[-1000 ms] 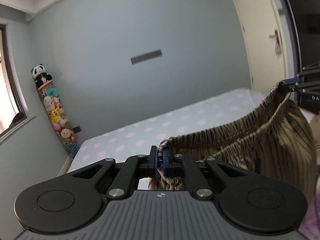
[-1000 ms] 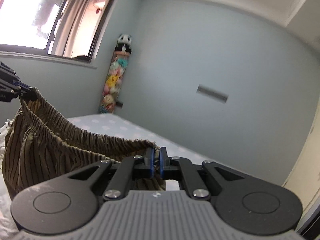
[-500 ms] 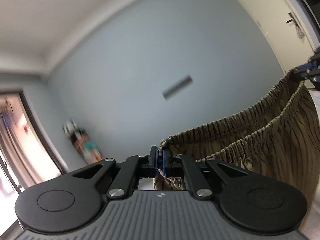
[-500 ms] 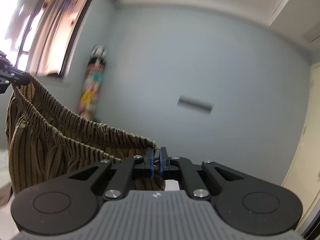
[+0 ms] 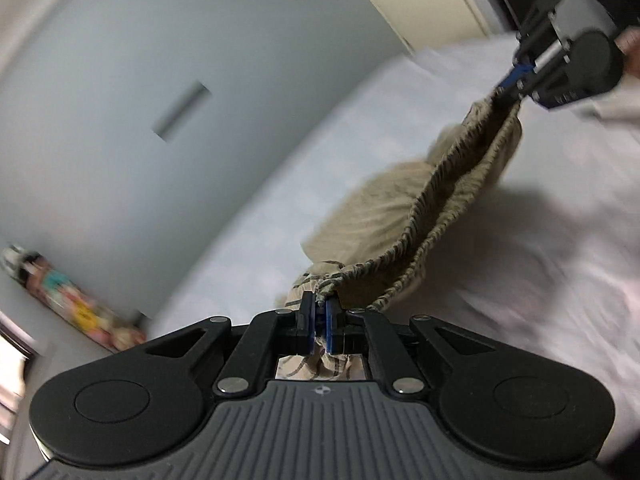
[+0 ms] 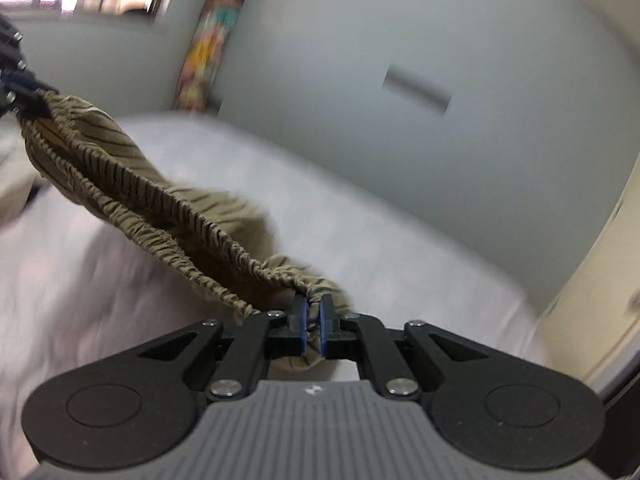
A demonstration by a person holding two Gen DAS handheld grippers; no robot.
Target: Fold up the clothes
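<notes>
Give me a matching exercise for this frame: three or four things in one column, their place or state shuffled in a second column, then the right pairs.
Column A
1. left claw
2. striped shorts
3. bed sheet
4. toy hanger

Column B
a. hangs against the wall in the corner
b. shut on one end of the waistband
c. strung between both claws, the rest trailing on the bed
d. pale, spread under the garment

Pairs: 1-b, 2-c, 3-d, 4-a
</notes>
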